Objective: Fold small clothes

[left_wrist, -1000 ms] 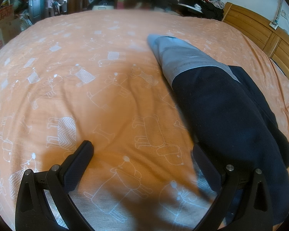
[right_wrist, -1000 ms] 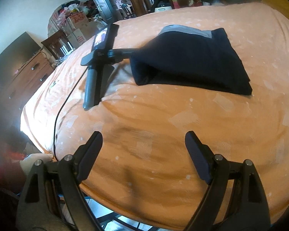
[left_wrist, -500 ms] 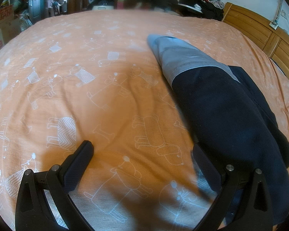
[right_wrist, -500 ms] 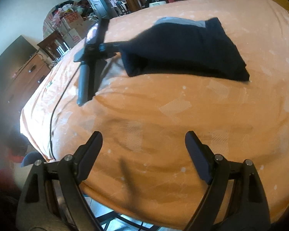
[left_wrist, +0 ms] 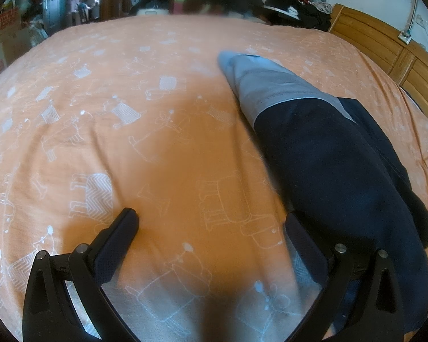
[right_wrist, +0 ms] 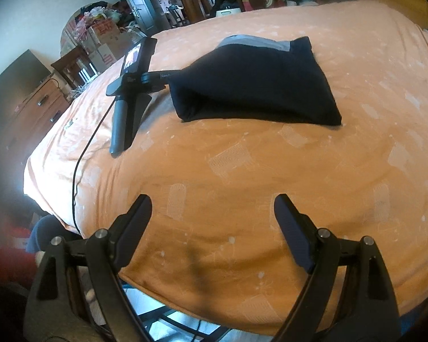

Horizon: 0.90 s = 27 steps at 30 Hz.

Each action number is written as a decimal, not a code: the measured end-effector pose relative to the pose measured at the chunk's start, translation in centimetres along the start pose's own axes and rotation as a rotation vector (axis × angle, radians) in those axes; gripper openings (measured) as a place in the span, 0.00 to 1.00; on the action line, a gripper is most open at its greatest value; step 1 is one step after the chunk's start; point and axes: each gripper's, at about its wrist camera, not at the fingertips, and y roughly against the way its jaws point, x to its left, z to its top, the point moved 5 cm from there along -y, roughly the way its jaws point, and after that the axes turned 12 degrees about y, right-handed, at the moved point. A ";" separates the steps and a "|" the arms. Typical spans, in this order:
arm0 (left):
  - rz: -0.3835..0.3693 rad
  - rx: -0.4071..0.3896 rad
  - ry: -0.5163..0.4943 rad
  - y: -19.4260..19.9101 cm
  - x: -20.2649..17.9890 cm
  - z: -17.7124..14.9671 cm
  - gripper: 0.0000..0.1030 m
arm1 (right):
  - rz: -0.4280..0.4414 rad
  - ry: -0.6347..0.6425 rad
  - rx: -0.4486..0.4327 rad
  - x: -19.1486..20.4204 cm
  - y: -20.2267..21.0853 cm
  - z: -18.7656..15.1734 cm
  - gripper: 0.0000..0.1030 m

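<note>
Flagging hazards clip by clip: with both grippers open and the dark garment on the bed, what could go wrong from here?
1. The left gripper lies open on the bedspread, one finger against the dark garment; closing might pinch bedspread along with the cloth.
2. The garment's near edge looks puffed rather than flat, so further folds may come out uneven.
3. The right gripper hovers near the bed's edge, far from the garment; reaching in, it could catch the left gripper's cable.
</note>
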 end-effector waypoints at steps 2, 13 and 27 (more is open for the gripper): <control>-0.001 0.002 0.002 0.0 0.1 0.0 1.00 | -0.003 0.001 -0.003 -0.1 0.1 0.0 0.84; -0.001 -0.008 0.002 0.2 0.0 0.0 1.00 | 0.013 0.011 0.008 0.1 -0.3 -0.3 0.84; -0.003 -0.013 0.004 -0.1 -0.2 0.1 1.00 | -0.109 -0.045 0.034 -7.1 -2.6 1.1 0.86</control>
